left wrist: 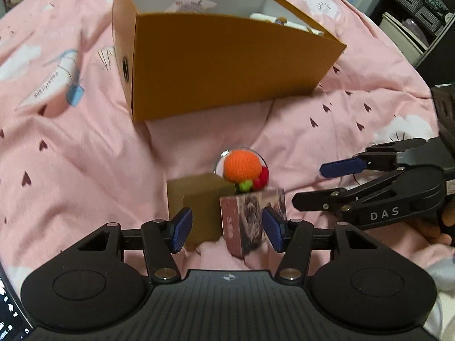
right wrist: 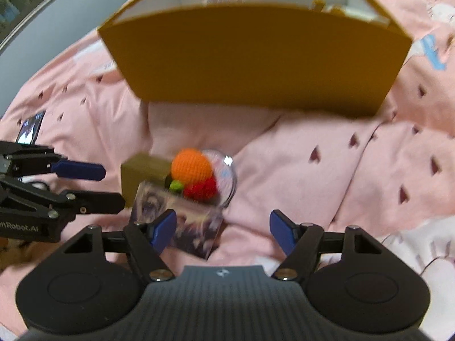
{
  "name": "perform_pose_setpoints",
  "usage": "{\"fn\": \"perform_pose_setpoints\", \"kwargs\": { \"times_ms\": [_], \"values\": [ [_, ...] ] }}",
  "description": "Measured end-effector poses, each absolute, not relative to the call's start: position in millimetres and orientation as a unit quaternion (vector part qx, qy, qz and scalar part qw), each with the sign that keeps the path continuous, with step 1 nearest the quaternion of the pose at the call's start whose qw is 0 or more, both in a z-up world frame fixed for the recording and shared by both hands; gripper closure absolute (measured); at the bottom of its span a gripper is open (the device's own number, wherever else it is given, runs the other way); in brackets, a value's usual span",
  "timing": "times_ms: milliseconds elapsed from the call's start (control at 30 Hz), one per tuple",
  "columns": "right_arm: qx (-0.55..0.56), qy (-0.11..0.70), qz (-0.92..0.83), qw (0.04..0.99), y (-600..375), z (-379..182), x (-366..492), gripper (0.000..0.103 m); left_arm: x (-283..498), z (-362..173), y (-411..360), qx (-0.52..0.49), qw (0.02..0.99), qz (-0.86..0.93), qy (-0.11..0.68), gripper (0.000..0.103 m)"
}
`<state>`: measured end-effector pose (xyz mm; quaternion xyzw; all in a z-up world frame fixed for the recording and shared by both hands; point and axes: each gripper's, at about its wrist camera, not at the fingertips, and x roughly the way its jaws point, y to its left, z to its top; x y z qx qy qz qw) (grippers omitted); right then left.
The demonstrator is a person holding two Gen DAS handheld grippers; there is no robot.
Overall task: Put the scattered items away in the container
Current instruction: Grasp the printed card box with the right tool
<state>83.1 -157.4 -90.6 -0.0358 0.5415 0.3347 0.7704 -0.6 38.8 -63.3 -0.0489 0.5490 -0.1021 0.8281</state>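
Observation:
An open orange cardboard container (left wrist: 227, 71) (right wrist: 256, 56) stands on the pink bedspread (left wrist: 85, 170) with a card and small white items inside. In front of it lie a small brown box (left wrist: 199, 199) (right wrist: 142, 167), a box printed with a picture (left wrist: 247, 221) (right wrist: 196, 233) and a crocheted orange ball (left wrist: 241, 164) (right wrist: 192, 166) with red and green bits in a clear round case. My left gripper (left wrist: 227, 227) (right wrist: 112, 186) hovers open over the two boxes, pads on either side. My right gripper (right wrist: 223, 228) (left wrist: 310, 186) is open beside the printed box, nothing between its fingers.
A white packet (left wrist: 48, 88) with a blue tag (left wrist: 75, 95) lies left of the container. A phone (right wrist: 30, 128) rests on the bedspread at the left of the right wrist view. Shelves with baskets (left wrist: 421, 8) stand beyond the bed's edge.

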Motion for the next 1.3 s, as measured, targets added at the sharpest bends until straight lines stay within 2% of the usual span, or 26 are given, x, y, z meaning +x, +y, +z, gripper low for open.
{"fn": "perform_pose_setpoints", "kwargs": {
  "times_ms": [533,800,900,967,1233,1300],
  "values": [
    [-0.022,0.597,0.385,0.703,-131,-133,92,0.032,-2,-85,42,-0.044,0.808,-0.108,0.578,0.039],
    [0.049,0.623,0.423,0.656,-126,-158,104,0.02,-2,-88,46,-0.042,0.808,-0.097,0.58,0.041],
    [0.056,0.626,0.426,0.652,-123,-162,104,0.021,-2,-88,48,-0.046,0.807,-0.095,0.582,0.041],
    [0.05,0.619,0.425,0.658,-123,-158,101,0.027,-2,-88,47,-0.044,0.806,-0.095,0.582,0.041],
    [0.051,0.571,0.43,0.697,-136,-128,94,0.065,-1,-87,49,-0.044,0.806,-0.094,0.582,0.041],
    [0.054,0.554,0.443,0.703,-140,-117,94,0.07,-2,-87,49,-0.045,0.807,-0.097,0.581,0.05]
  ]
}}
